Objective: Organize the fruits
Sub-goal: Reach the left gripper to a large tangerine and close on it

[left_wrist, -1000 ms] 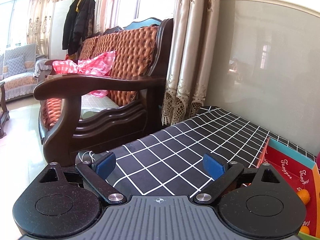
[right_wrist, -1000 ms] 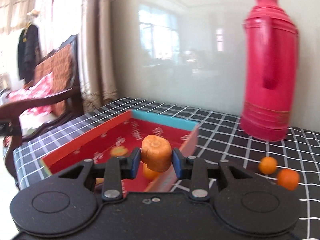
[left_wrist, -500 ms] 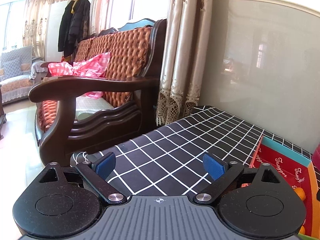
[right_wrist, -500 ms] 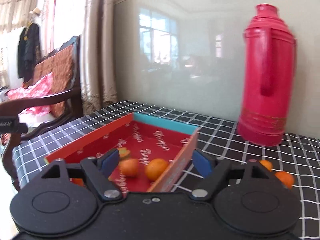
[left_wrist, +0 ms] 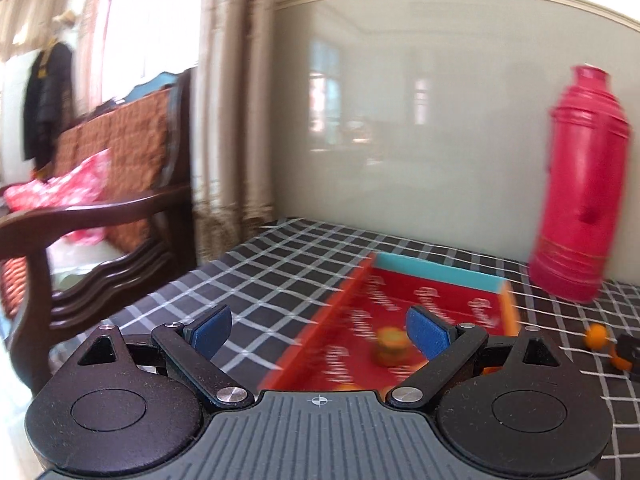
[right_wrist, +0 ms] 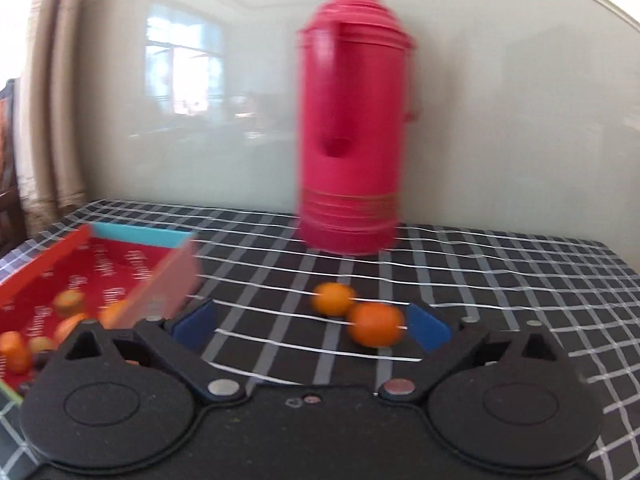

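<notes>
Right gripper [right_wrist: 312,326] jaws just opened wide, nothing between the blue pads; left gripper [left_wrist: 319,330] likewise spread, empty. Round glossy orange tangerines [right_wrist: 374,324] lower centre on black white-gridded tablecloth [right_wrist: 500,264] (blurred). Others inside red cardboard box [right_wrist: 36,256], lower left. Smooth pink plastic thermos [right_wrist: 352,136] upright against glossy wall.

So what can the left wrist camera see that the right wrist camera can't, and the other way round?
Only the left view shows the wooden sofa with a pink cloth, and a dark coat hanging behind. Only the right view clearly shows two oranges loose on the checked tablecloth, just ahead of the open right claw. Both show the red box holding fruit, the red thermos and the curtain.
</notes>
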The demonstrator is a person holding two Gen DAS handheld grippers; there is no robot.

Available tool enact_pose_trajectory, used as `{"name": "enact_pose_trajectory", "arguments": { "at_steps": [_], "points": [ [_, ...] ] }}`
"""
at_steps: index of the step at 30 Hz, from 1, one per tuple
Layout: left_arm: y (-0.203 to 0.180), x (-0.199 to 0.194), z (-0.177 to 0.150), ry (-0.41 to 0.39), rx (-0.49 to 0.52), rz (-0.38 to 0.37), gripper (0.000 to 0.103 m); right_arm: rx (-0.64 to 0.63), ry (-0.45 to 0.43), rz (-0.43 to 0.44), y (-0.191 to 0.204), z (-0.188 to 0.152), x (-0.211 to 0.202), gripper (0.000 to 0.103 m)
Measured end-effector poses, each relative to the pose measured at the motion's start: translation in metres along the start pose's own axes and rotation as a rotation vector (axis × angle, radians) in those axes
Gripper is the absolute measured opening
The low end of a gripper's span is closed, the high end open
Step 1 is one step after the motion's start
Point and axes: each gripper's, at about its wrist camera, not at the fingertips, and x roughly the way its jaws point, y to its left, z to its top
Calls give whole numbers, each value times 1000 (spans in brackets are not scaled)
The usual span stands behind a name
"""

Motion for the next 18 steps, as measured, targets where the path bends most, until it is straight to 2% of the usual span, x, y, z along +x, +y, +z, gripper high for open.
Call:
{"name": "enact_pose_trajectory", "arguments": {
  "at_steps": [9,13,18],
  "points": [
    [-114,-3,-8,47,136,-267,94,76,21,-195,-67,-14,-6,97],
    [-158,-1,-16,76,182,-347,94,113,27,-236,-90,-19,-10,97],
    [-208,3,-29,98,246,-400,93,150,10,-261,-116,-22,-19,97]
  ]
}}
